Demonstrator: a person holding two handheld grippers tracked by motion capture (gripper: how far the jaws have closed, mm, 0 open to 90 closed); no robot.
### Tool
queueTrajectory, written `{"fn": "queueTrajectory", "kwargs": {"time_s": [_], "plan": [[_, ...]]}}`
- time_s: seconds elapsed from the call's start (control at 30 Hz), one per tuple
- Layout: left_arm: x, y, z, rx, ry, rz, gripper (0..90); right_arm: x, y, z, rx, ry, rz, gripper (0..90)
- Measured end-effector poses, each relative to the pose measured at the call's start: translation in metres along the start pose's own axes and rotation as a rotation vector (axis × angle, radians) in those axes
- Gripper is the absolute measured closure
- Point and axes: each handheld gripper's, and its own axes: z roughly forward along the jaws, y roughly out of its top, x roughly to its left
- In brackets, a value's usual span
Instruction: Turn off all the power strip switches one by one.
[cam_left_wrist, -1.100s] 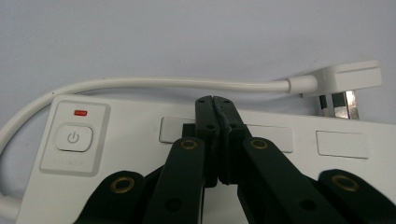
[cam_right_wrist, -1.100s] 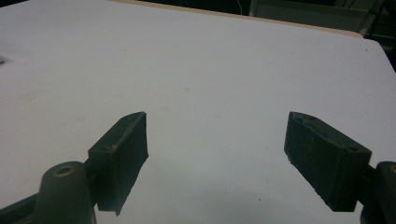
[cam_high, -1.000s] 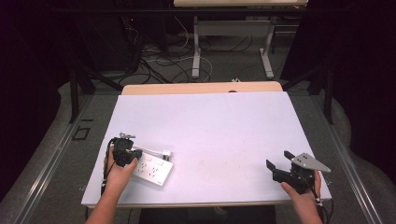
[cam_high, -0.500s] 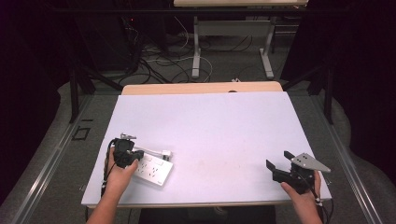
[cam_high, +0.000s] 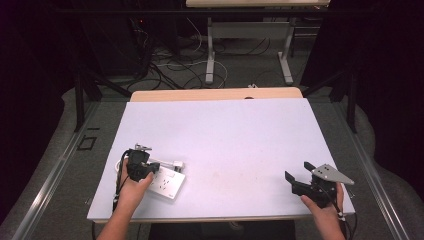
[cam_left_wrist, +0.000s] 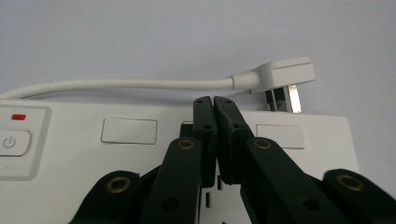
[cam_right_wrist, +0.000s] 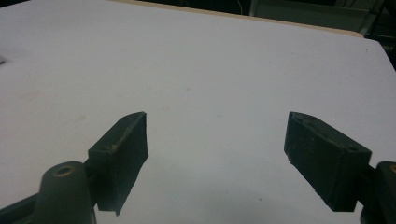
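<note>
A: While the left gripper (cam_left_wrist: 214, 100) sits over the power strip (cam_high: 162, 181), note its state: jaws pressed together, nothing between them, tips over the strip's top face between two blank white covers.

B: Position of the strip?

A: Near the front left corner of the desk (cam_high: 240, 135), lying flat. Its cord (cam_left_wrist: 126, 84) runs along the strip's far edge, and the plug (cam_left_wrist: 285, 77) lies on the desk just beside the far corner of the strip, prongs toward it. The power button (cam_left_wrist: 11, 141) with its red mark is at the strip's other end.

B: Right gripper (cam_right_wrist: 217, 158)?

A: Jaws wide apart, holding nothing, over bare desk, well apart from the strip, near the front right corner.

B: Step in hand, as judged?

A: Probably pressing or steadying the strip with the closed tips; cannot tell whether the tips actually touch the face. To do it well: keep the tips closed so they act as one blunt point, push straight down rather than at a slant so the strip does not skid, and stay clear of the button. If the plug is next, bring the right gripper across and take the plug by its flat body, not the cord.
</note>
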Motion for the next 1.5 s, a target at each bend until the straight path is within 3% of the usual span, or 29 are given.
{"fn": "queueTrajectory", "kwargs": {"time_s": [0.43, 0.7, 1.1, 1.5], "plan": [[-0.0037, -0.0015, 0.0029, 0.004, -0.014, 0.000, 88.0, -0.0003, -0.0002, 0.0008, -0.015, 0.005, -0.001, 20.8], [-0.0062, -0.0011, 0.0025, 0.008, -0.012, 0.021, 88.3, -0.0003, -0.0001, 0.0009, -0.015, 0.004, -0.001, 20.8], [-0.0061, -0.0032, 0.0053, 0.011, -0.035, 0.004, 90.0, 0.0007, 0.0002, 0.0003, -0.008, 0.003, 0.001, 20.8], [-0.0101, -0.0034, 0.0052, 0.010, -0.006, 0.023, 90.0, 0.0000, 0.0009, -0.0004, -0.007, 0.008, -0.007, 20.8]]}}
